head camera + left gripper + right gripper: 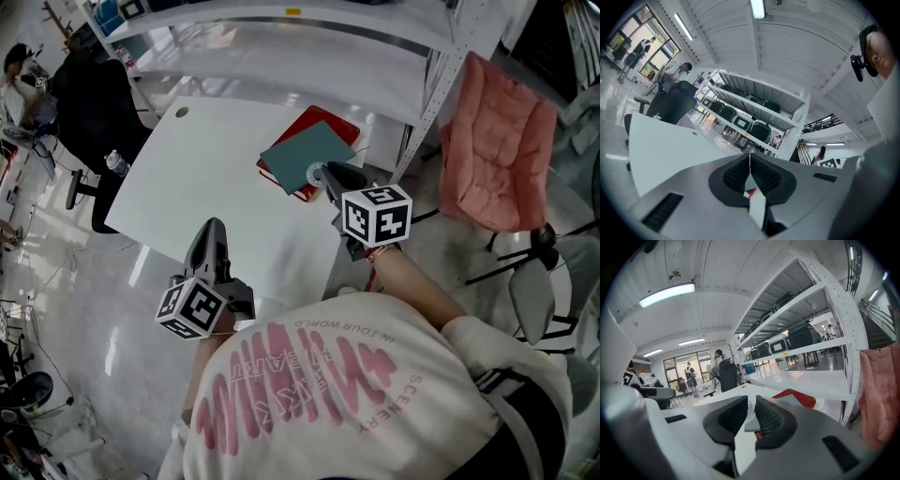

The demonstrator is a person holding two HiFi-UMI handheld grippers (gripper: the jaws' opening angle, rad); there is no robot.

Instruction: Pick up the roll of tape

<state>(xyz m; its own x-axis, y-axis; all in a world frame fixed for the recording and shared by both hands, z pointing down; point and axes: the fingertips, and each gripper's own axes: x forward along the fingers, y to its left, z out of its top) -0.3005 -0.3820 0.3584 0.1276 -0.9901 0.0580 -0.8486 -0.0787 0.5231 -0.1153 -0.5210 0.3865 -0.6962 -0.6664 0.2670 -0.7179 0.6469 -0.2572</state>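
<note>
Whitish roll of tape [313, 174] sits pinched in the right gripper [324, 172] above the right side of the table [216, 169]; the left gripper [213, 226], fingers pressed together, hovers at its near edge.

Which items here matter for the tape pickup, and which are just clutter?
Job: roll of tape; right claw, closed on it; white table.

Clutter: red folder; teal book lying on it; pink chair; water bottle; shelving.

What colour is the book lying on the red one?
The top book is dull teal, clearest in the head view.
</note>
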